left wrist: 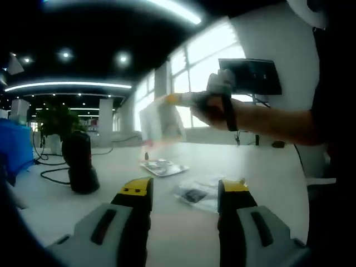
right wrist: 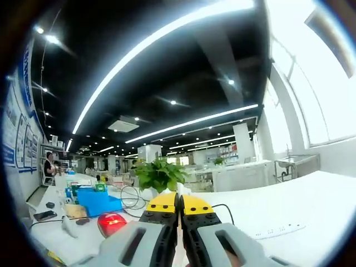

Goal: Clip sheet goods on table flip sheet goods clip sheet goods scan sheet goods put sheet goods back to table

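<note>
In the left gripper view a person's hand holds my right gripper [left wrist: 177, 99] up above the table. It is shut on a pale, see-through sheet pack [left wrist: 161, 121] that hangs from its yellow tips. My left gripper [left wrist: 186, 190] stands open low over the white table [left wrist: 261, 167], with nothing between its jaws. Two more flat packs lie ahead of it, one [left wrist: 163, 167] farther off and one [left wrist: 196, 195] close by. A black scanner [left wrist: 80, 162] stands at the left. In the right gripper view my right gripper [right wrist: 179, 204] has its jaws pressed together, and the scanner's red light [right wrist: 111, 223] glows at the lower left.
Cables [left wrist: 53, 173] trail by the scanner. A potted plant [right wrist: 158, 174], a blue box [right wrist: 93, 201] and a white power strip [right wrist: 278, 229] sit on the tables. The person's arm [left wrist: 278, 123] reaches in from the right, below a dark monitor [left wrist: 250, 76] by the window.
</note>
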`<state>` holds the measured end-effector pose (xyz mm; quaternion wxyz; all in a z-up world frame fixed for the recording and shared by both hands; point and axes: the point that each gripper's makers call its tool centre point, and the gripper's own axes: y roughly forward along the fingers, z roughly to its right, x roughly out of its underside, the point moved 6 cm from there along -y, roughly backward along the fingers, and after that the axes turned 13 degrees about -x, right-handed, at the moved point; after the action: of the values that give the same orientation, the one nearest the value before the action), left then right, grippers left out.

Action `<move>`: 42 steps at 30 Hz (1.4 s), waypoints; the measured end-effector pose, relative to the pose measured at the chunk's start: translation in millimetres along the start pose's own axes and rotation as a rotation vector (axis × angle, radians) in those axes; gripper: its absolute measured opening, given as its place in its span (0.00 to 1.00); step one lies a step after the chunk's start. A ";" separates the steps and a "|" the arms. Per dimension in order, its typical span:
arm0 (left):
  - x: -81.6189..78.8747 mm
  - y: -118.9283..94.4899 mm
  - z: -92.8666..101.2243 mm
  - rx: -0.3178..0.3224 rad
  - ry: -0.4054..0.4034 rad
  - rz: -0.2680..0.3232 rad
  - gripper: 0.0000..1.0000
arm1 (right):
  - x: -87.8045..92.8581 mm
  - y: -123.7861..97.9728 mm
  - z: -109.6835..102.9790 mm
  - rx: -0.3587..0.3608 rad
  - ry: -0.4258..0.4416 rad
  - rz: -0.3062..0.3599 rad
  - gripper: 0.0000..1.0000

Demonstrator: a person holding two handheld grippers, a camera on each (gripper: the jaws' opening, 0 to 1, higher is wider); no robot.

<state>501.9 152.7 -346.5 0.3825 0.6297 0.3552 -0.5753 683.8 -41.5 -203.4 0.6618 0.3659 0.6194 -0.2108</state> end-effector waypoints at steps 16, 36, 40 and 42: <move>-0.2 2.5 -6.7 -0.041 -0.034 -0.008 0.39 | 3.7 -12.5 9.2 -0.120 -0.021 -0.070 0.00; 3.3 1.7 -13.8 -0.064 -0.030 -0.020 0.39 | 5.3 -22.6 -2.7 -0.239 -0.081 -0.107 0.00; 3.3 2.0 -13.1 -0.069 -0.024 -0.022 0.39 | 10.2 -22.6 -6.6 -0.265 -0.099 -0.124 0.00; 2.9 2.0 -12.9 -0.073 -0.023 -0.022 0.39 | 12.0 -22.7 -8.6 -0.278 -0.102 -0.125 0.00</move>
<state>509.9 163.2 -348.6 0.4030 0.6047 0.3783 -0.5735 663.1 -47.6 -219.8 0.7222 0.2205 0.6298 -0.1822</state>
